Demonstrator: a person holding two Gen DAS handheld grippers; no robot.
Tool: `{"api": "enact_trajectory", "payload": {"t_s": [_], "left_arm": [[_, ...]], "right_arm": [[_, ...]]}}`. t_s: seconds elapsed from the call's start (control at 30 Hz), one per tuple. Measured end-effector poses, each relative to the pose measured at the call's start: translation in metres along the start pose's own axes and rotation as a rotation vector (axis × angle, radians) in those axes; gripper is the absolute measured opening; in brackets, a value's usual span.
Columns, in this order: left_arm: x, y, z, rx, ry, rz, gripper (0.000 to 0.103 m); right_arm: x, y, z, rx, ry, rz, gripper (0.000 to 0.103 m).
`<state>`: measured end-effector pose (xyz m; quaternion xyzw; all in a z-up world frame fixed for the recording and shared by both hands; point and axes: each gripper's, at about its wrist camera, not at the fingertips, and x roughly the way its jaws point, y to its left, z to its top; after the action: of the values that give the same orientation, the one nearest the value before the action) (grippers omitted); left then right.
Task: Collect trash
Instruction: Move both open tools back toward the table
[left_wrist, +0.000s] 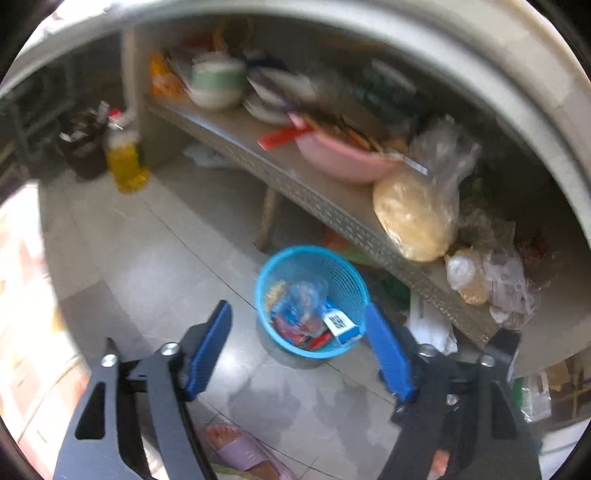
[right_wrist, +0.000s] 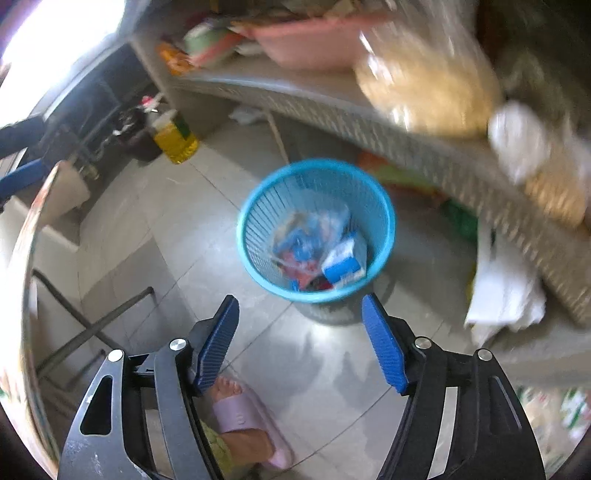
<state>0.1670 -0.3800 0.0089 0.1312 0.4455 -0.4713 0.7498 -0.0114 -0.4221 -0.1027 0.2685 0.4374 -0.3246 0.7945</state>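
A blue plastic waste basket (left_wrist: 349, 275) stands on the grey tiled floor beside a low shelf; it shows as the same basket (right_wrist: 386, 218) in the right wrist view. Inside lie a clear plastic bag with wrappers (left_wrist: 301, 299) and a blue-and-white carton (left_wrist: 341, 325), seen again as the carton (right_wrist: 345, 264). My left gripper (left_wrist: 297, 310) hovers above and in front of the basket, open, nothing between its blue pads. My right gripper (right_wrist: 299, 304) is also above the basket's near rim, open and empty.
A metal-edged shelf (left_wrist: 332, 206) carries a pink basin (left_wrist: 343, 158), bowls and bagged food (left_wrist: 413, 218). A yellow oil bottle (left_wrist: 125, 162) stands on the floor at the back left. A person's foot in a pink slipper (right_wrist: 243, 413) is near the grippers. White bags (right_wrist: 506, 291) lie under the shelf.
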Motion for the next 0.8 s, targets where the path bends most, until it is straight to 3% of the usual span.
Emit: {"api": "enact_trajectory", "payload": {"t_s": [0.17, 0.33, 0.4, 0.43, 0.53, 0.8], "left_arm": [[-0.082, 0.035, -0.041, -0.093, -0.139, 0.071, 0.085], [-0.148, 0.075, -0.088, -0.235, -0.241, 0.153, 0.087], [-0.172, 0.091, -0.112, -0.31, -0.277, 0.139, 0.088], [-0.184, 0.102, -0.126, -0.352, -0.285, 0.094, 0.091], [-0.203, 0.124, -0.157, -0.425, -0.257, 0.053, 0.093], [-0.257, 0.164, -0.219, -0.493, -0.293, 0.268, 0.097]], "right_arm": [[-0.055, 0.035, 0.016, -0.099, -0.143, 0.07, 0.08], [-0.104, 0.078, 0.02, -0.231, -0.247, 0.207, 0.091], [-0.117, 0.095, 0.017, -0.265, -0.272, 0.246, 0.094], [-0.122, 0.103, 0.015, -0.281, -0.282, 0.26, 0.095], [-0.13, 0.129, 0.008, -0.324, -0.283, 0.283, 0.095], [-0.142, 0.204, -0.009, -0.438, -0.255, 0.366, 0.095]]}}
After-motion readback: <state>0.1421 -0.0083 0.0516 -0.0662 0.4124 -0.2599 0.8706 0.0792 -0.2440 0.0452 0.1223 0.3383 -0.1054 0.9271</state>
